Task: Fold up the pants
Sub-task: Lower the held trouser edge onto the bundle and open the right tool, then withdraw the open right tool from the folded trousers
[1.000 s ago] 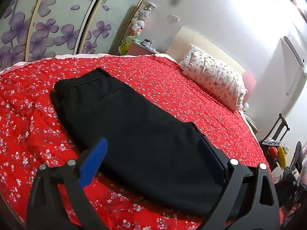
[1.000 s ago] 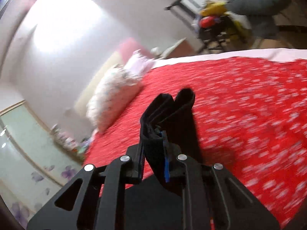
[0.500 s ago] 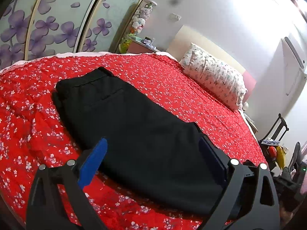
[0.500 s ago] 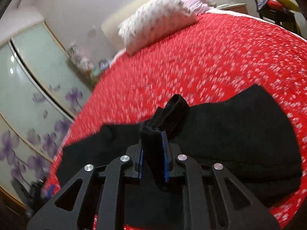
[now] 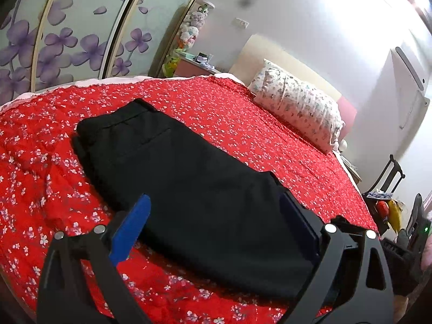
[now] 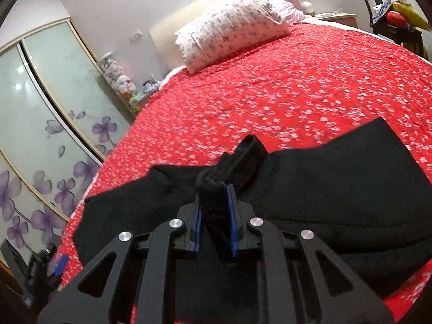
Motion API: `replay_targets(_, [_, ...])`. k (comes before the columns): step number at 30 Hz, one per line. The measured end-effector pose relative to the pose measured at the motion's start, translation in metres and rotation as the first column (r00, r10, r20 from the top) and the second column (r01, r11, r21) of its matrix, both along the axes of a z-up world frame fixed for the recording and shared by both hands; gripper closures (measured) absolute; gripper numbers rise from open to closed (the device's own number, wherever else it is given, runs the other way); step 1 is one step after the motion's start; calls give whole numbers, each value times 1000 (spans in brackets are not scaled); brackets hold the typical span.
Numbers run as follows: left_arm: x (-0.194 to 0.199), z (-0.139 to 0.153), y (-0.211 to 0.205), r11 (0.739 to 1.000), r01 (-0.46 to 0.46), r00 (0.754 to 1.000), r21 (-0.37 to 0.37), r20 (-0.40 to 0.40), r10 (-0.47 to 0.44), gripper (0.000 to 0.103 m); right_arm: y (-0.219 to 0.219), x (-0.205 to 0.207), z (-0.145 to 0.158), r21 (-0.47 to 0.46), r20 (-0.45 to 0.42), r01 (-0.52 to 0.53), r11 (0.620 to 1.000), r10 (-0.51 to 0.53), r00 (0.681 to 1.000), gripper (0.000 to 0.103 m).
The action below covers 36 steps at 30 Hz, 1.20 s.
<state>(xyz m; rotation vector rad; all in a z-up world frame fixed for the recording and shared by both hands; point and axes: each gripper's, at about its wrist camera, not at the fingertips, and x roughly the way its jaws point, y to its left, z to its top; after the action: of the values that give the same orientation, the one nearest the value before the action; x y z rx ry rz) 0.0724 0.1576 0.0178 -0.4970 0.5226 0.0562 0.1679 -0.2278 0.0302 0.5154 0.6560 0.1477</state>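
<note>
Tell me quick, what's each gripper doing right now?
Left gripper: open, holding nothing, over the pants.
Right gripper: shut on a bunched fold of the pants.

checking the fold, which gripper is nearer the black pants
Right. The right gripper is shut on a bunched edge of the black pants; the left gripper hovers open above them, not touching.

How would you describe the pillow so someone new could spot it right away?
Start at the bed with the red floral bedspread and follow it to the cream headboard. The pillow lies along that end, long, white with a small grey print. It is the only pale thing on the red, unlike the black pants.
</note>
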Motion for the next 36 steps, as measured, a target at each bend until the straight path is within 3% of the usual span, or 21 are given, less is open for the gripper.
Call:
replay_targets(5, [0, -1, 0, 1000, 1, 1000, 0, 1, -1, 7, 32, 3, -1, 2, 43, -50, 999, 50, 998, 87])
replay_targets(10, [0, -1, 0, 1000, 11, 1000, -2, -4, -11, 7, 67, 10, -9, -53, 14, -124, 991, 125, 992, 87])
replay_targets(12, [0, -1, 0, 1000, 16, 1000, 1, -4, -16, 7, 75, 10, -14, -81, -6, -141, 987, 141, 990, 87])
replay_targets(17, [1, 0, 0, 1000, 29, 1000, -1, -6, -29, 7, 95, 15, -37, -197, -168, -260, 945, 229, 959, 84])
replay_targets(19, [1, 0, 0, 999, 34, 999, -5, -9, -34, 7, 105, 12, -43, -234, -221, -322, 917, 272, 936, 66])
replay_targets(21, [1, 0, 0, 999, 34, 999, -4, -9, -34, 7, 118, 3, -42, -259, -235, -410, 874, 355, 905, 36])
replay_targets(22, [1, 0, 0, 999, 33, 999, -5, -9, -33, 7, 122, -1, -40, -272, -237, -438, 857, 382, 893, 33])
replay_targets(24, [1, 0, 1, 999, 32, 999, -10, -9, -32, 7, 121, -6, -34, -249, -205, -452, 856, 410, 889, 33])
replay_targets(28, [0, -1, 5, 999, 25, 1000, -24, -10, -25, 6, 85, 0, -19, 22, -84, -351, 936, 351, 932, 33])
replay_targets(30, [0, -2, 6, 999, 24, 1000, -26, -12, -24, 6, 79, 10, -30, 98, -124, -334, 937, 345, 930, 32])
replay_targets(31, [1, -2, 6, 999, 25, 1000, -24, -14, -25, 6, 83, 18, -46, 129, -205, -354, 926, 374, 904, 30])
replay_targets(32, [1, -2, 6, 999, 26, 1000, -23, -14, -27, 6, 88, 22, -57, 124, -260, -374, 919, 394, 881, 28])
replay_targets(34, [2, -2, 7, 999, 31, 999, -15, -19, -31, 6, 97, 15, -54, 26, -249, -416, 909, 409, 878, 28])
replay_targets(36, [3, -2, 11, 999, 32, 999, -18, -28, -33, 6, 97, 10, -45, 13, -258, -421, 907, 409, 875, 28])
